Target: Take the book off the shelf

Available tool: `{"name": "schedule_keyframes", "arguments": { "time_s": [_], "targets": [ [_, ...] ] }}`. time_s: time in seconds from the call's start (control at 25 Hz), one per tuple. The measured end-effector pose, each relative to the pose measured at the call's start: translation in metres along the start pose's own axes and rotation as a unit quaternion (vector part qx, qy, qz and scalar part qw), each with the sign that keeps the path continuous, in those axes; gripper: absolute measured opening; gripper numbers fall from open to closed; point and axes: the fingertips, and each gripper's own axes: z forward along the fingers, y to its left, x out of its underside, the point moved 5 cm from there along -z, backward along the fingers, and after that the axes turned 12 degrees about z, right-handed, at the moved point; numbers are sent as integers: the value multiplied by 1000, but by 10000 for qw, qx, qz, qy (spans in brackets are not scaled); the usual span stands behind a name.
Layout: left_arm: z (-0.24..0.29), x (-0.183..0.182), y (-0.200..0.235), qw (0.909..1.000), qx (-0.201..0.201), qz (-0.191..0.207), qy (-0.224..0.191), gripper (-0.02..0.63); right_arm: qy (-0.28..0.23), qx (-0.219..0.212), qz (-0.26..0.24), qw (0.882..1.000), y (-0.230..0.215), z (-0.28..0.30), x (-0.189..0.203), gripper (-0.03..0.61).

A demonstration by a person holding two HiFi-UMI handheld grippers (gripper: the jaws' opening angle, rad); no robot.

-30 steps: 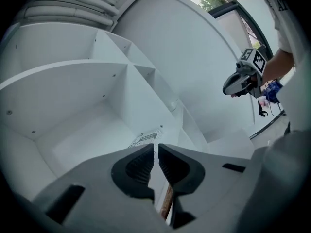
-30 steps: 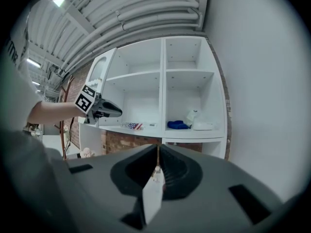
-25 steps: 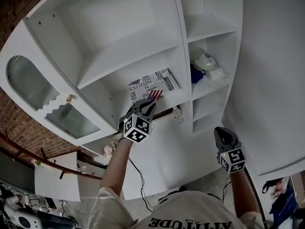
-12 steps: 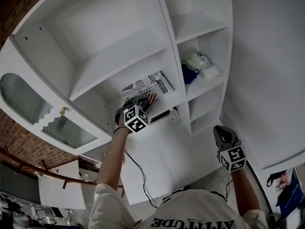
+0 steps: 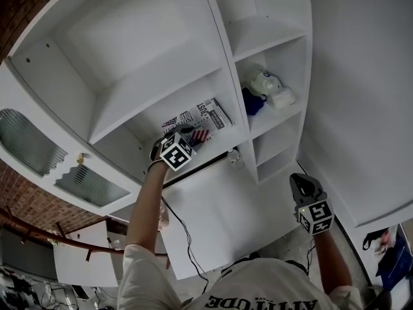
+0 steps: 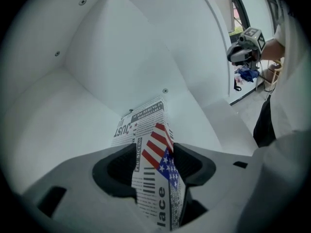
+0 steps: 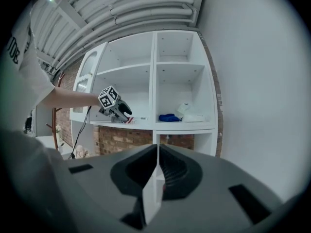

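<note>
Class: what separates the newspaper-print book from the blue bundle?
A white upright divider panel stands between the newspaper-print book and blue bundle; the right gripper view shows it.

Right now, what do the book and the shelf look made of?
Book: paper or card cover, fairly matte; newspaper-style print and a flag pattern lie flat on it. Shelf: white painted or laminated board, probably wood-based; smooth, even surface with small round fasteners in the panels. Core material not visible.

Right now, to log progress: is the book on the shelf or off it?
On it: the book lies on the shelf, its near end between the left gripper's jaws, which have just been opening.
</note>
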Motion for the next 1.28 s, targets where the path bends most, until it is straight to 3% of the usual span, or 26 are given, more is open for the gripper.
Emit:
{"name": "schedule_keyframes", "arguments": {
  "time_s": [0.2, 0.64, 1.28],
  "targets": [
    [6, 4, -1, 9996, 216, -116, -114, 240, 43, 11, -5, 10000, 1, 0, 1, 34],
    [13, 13, 1, 9978, 193, -417, -476, 232, 97, 48, 72, 9999, 0, -7, 5, 34],
    [-15, -14, -38, 9960, 163, -586, -648, 219, 89, -132, 186, 9997, 7, -16, 13, 34]
  ]
}}
